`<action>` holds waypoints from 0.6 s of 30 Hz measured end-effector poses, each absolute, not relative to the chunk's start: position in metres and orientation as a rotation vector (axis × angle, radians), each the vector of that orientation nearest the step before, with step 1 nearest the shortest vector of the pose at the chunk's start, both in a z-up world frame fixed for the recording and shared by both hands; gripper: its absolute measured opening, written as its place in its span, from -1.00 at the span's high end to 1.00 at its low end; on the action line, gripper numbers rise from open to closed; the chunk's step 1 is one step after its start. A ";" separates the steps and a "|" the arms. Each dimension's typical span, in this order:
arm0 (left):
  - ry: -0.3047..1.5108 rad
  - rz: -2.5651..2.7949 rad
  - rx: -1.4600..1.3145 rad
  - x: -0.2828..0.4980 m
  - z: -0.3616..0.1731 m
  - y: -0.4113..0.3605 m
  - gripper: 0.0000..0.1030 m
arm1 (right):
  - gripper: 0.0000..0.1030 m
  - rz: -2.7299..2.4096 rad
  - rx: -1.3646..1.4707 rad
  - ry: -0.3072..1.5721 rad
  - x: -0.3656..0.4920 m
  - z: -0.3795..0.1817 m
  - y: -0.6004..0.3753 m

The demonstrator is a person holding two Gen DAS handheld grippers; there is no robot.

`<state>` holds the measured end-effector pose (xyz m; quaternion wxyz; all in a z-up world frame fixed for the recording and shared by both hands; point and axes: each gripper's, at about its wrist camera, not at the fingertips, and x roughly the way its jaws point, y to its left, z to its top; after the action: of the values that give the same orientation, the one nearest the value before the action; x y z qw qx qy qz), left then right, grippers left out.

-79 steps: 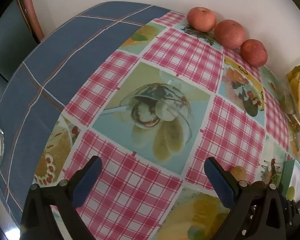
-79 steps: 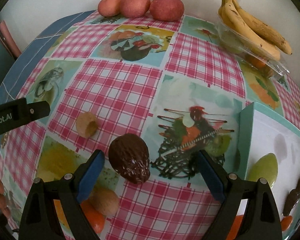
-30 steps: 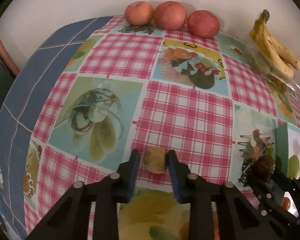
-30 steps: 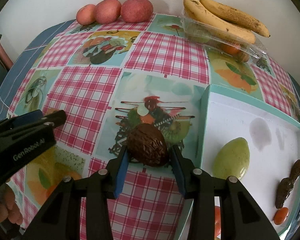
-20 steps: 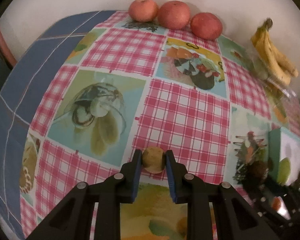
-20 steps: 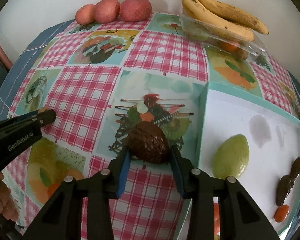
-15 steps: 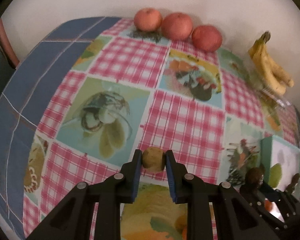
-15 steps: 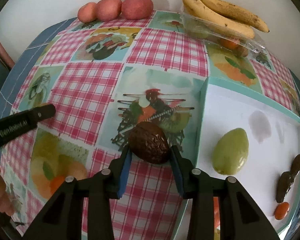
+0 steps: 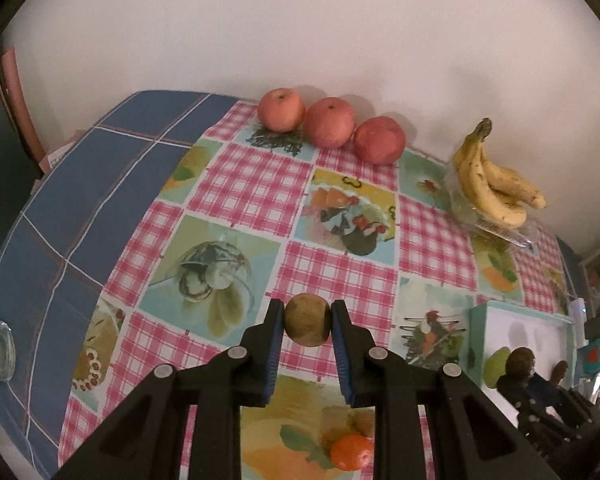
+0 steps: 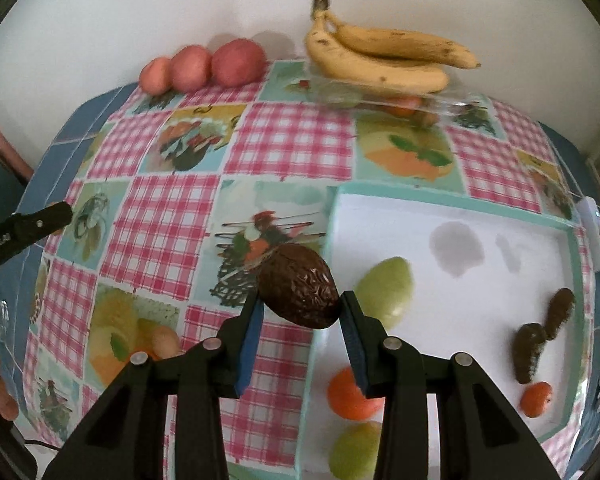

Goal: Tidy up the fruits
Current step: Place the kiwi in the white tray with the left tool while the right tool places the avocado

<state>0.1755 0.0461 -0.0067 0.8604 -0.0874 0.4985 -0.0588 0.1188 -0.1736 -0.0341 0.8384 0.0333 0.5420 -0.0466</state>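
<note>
Above the checked tablecloth (image 9: 332, 268) on the bench, the left claw (image 9: 307, 326) grips a small brown-green round fruit (image 9: 307, 325) between its blue pads, lifted clear of the cloth. To its right, the right claw (image 10: 298, 300) is clamped on a dark wrinkled avocado (image 10: 298, 291), held at the left wall of the teal-rimmed white tray (image 10: 452, 200). Inside the tray lie a pale green fruit (image 10: 388, 292), an orange (image 10: 350, 398) and two dark brown pieces (image 10: 540, 336). Three red apples (image 9: 331, 123) line the wall at the back — near them, a bunch of bananas (image 9: 494, 186) rests on a clear plastic box (image 9: 500, 228). One orange (image 9: 352, 454) sits on the cloth under the left claw.
</note>
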 end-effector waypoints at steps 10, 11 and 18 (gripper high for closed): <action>1.031 -0.172 -0.202 0.167 0.003 0.031 0.51 | 0.21 -0.233 0.150 1.105 0.097 -0.011 -0.238; 1.031 -0.176 -0.203 0.166 0.004 0.029 0.51 | 0.21 -0.250 0.156 1.104 0.095 -0.010 -0.245; 1.022 -0.244 -0.182 0.156 0.012 0.001 0.51 | 0.21 -0.394 0.278 1.084 0.069 -0.004 -0.314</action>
<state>0.1558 0.0015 0.0120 0.8613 -0.0868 0.4869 -0.1162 0.0693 -0.3137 -0.0044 0.8292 0.1309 0.5107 -0.1857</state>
